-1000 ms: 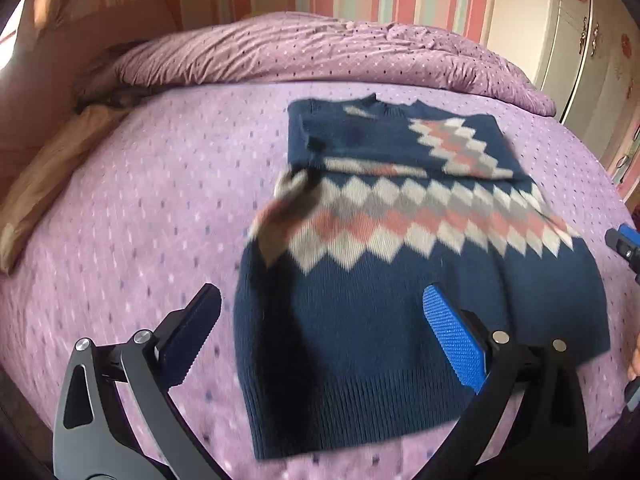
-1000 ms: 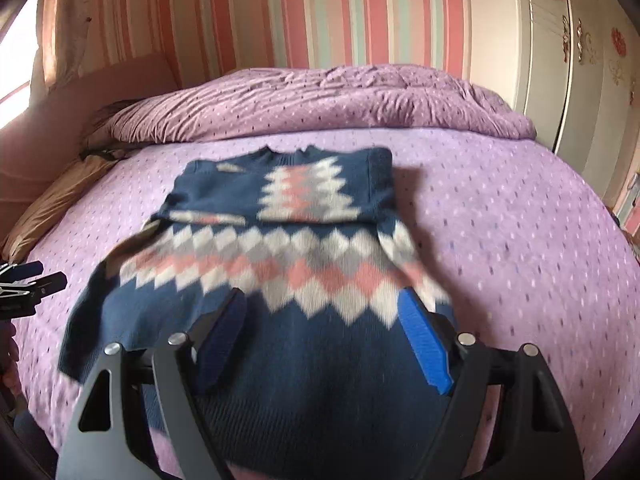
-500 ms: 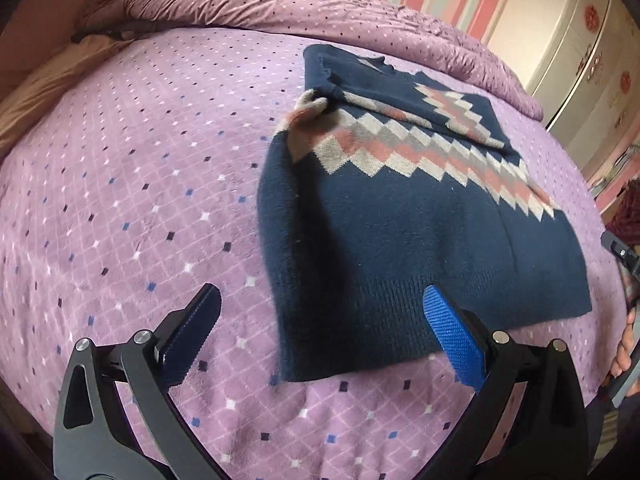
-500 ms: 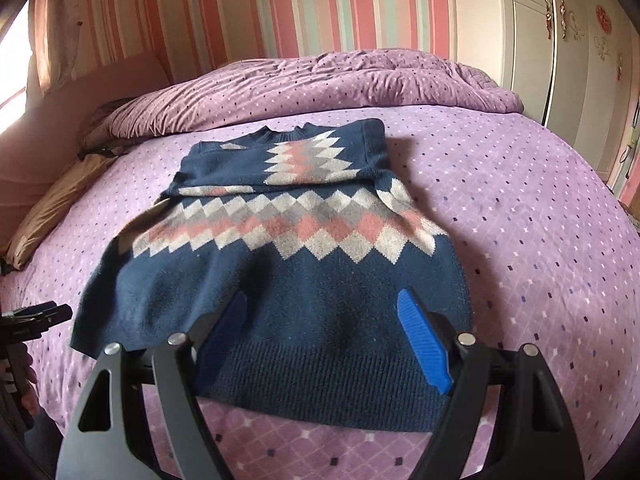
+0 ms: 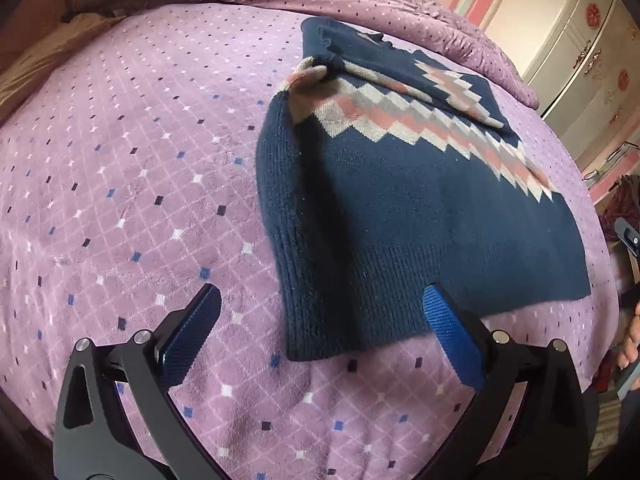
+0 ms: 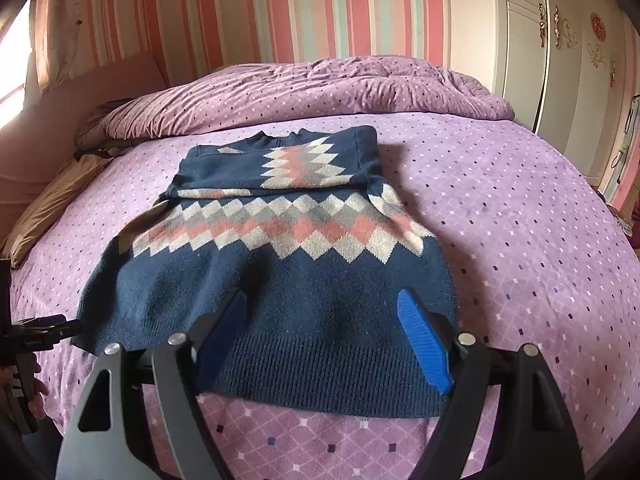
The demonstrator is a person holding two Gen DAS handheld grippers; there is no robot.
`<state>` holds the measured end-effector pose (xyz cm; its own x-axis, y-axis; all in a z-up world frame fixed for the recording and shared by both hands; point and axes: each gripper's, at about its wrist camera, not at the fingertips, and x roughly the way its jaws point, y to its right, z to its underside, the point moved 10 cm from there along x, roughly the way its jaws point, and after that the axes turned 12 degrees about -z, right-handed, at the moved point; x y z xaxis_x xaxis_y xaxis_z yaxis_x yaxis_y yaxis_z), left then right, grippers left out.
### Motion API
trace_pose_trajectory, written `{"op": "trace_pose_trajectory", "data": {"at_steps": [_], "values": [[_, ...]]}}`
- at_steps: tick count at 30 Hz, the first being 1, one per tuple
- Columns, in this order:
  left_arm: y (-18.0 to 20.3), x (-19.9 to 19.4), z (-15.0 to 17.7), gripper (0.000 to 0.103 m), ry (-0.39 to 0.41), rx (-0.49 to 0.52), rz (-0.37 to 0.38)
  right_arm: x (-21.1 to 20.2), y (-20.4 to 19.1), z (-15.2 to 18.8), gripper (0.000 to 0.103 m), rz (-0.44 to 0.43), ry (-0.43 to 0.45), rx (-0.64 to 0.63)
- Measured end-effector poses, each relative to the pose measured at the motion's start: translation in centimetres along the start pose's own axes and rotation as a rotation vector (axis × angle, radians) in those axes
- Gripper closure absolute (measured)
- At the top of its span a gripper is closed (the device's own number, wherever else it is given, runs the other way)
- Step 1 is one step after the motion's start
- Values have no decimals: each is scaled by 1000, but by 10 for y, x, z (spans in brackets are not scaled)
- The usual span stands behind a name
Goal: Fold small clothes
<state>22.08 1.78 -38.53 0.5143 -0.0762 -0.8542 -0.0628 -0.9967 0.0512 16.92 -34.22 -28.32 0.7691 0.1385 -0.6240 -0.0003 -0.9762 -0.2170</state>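
Observation:
A navy knit sweater (image 5: 400,200) with a band of white, pink and grey diamonds lies flat on the purple bedspread (image 5: 140,160), its sleeves folded in across the chest. In the right wrist view the same sweater (image 6: 288,272) fills the middle, hem nearest me. My left gripper (image 5: 320,320) hovers open over the sweater's near left hem corner, nothing between its fingers. My right gripper (image 6: 324,320) stands open above the hem's right half, its blue pads apart and clear of the knit.
A rumpled purple duvet (image 6: 320,88) lies along the bed's far side, a tan pillow (image 6: 44,208) at the left. White wardrobe doors (image 6: 560,48) stand to the right. A hand (image 5: 630,340) shows at the right edge of the left wrist view.
Both grippers have drawn back toward the hem. The left one sank and tilted down, now over the near left corner. The sweater has not moved.

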Motion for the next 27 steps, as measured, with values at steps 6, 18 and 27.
{"op": "trace_pose_trajectory", "data": {"at_steps": [6,18,27], "values": [[-1,-1,-2,3,-26,-87,79,-8,-7,-5,24,9,15,-33],[19,28,7,70,-116,-95,78,-14,11,3,24,19,4,2],[7,33,10,43,-116,-70,-14,-14,22,7,24,41,-1,8]]}}
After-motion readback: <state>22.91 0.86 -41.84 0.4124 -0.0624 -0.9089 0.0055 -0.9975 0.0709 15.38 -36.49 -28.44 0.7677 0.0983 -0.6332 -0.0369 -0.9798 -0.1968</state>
